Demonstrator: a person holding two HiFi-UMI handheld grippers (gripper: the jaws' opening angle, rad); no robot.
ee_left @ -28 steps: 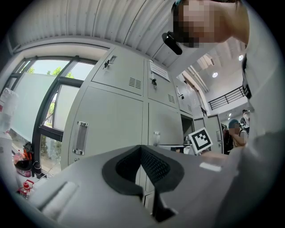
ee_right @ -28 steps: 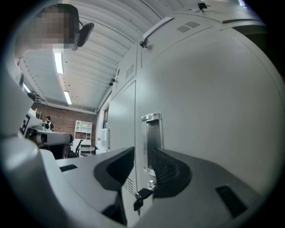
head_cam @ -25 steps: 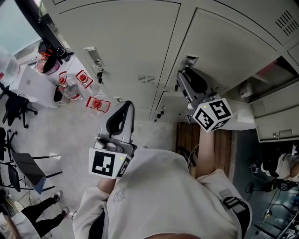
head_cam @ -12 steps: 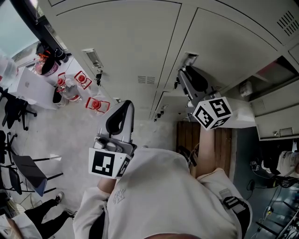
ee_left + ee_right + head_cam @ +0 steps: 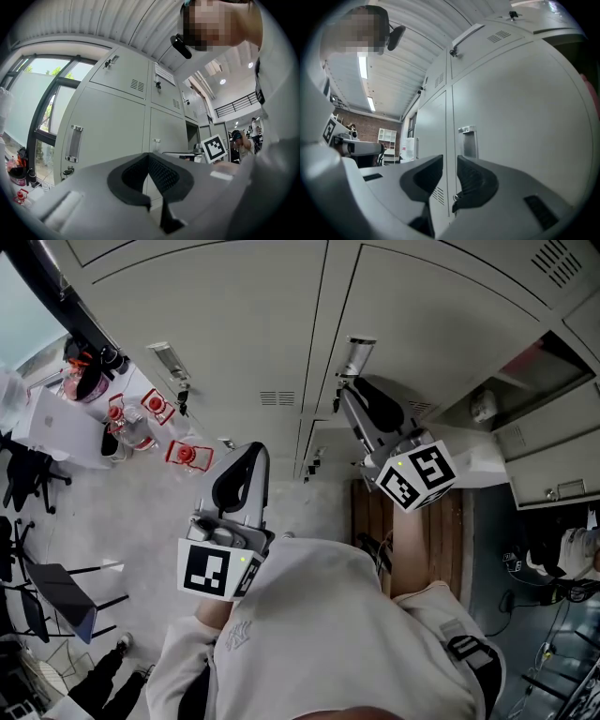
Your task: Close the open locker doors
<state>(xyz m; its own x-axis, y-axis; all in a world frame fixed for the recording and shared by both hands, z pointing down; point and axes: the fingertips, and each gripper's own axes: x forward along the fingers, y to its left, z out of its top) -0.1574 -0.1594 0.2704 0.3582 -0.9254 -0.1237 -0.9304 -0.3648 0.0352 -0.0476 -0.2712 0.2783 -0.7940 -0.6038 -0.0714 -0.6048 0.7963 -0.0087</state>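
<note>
I'm holding two grippers up toward the lockers. My left gripper is hanging low with its jaws pressed together on nothing. My right gripper is pointing at 12 o'clock, jaws a narrow slit apart and empty, just short of a door handle. I'm seeing two shut doors ahead, each with one handle; the other handle is at 10 o'clock. One open locker is gaping at 2 o'clock, its door swung out at 3 o'clock.
</note>
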